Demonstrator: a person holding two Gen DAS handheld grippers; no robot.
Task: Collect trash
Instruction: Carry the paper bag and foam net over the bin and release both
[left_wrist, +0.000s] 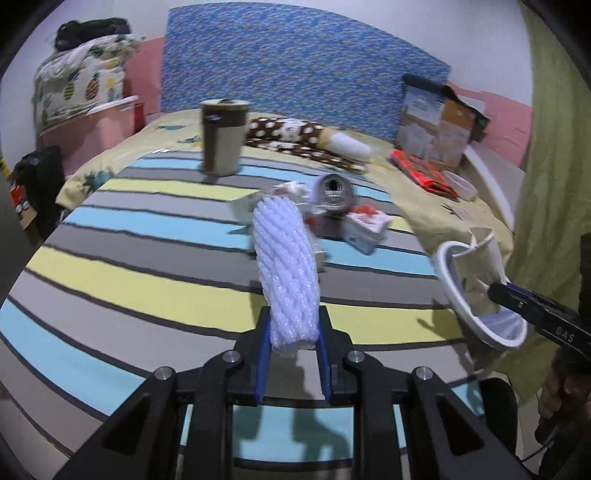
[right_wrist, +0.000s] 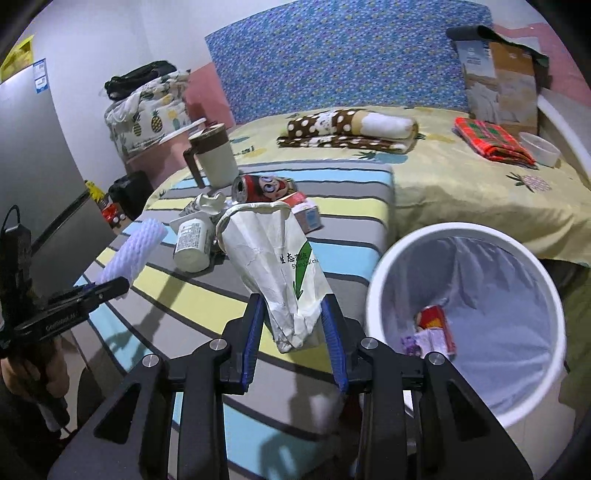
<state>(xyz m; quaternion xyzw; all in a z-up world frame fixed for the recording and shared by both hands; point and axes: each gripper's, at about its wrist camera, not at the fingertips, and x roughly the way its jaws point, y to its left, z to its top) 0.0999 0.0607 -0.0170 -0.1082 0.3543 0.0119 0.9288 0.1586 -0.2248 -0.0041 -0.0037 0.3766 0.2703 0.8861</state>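
My left gripper (left_wrist: 294, 328) is shut on the lower end of a white foam net sleeve (left_wrist: 286, 266), which stands up between the blue pads above the striped bedcover. My right gripper (right_wrist: 293, 317) is shut on a crushed white paper cup (right_wrist: 277, 258) with green print. It holds the cup beside a white lined bin (right_wrist: 373, 295) that has a red packet (right_wrist: 432, 321) inside. A trash pile lies ahead: a red can (right_wrist: 266, 188), a white bottle (right_wrist: 192, 243), a small carton (right_wrist: 306, 216) and crumpled paper (right_wrist: 210, 201). Each gripper shows in the other's view, the right gripper (left_wrist: 496, 291) and the left gripper (right_wrist: 118, 286).
A brown-and-cream mug (right_wrist: 214, 158) stands behind the pile. Folded spotted blankets (right_wrist: 347, 129), a red plaid cloth (right_wrist: 491, 142), a small bowl (right_wrist: 541, 147) and boxes (right_wrist: 498, 77) lie at the head of the bed. A grey fridge (right_wrist: 33, 166) stands on the left.
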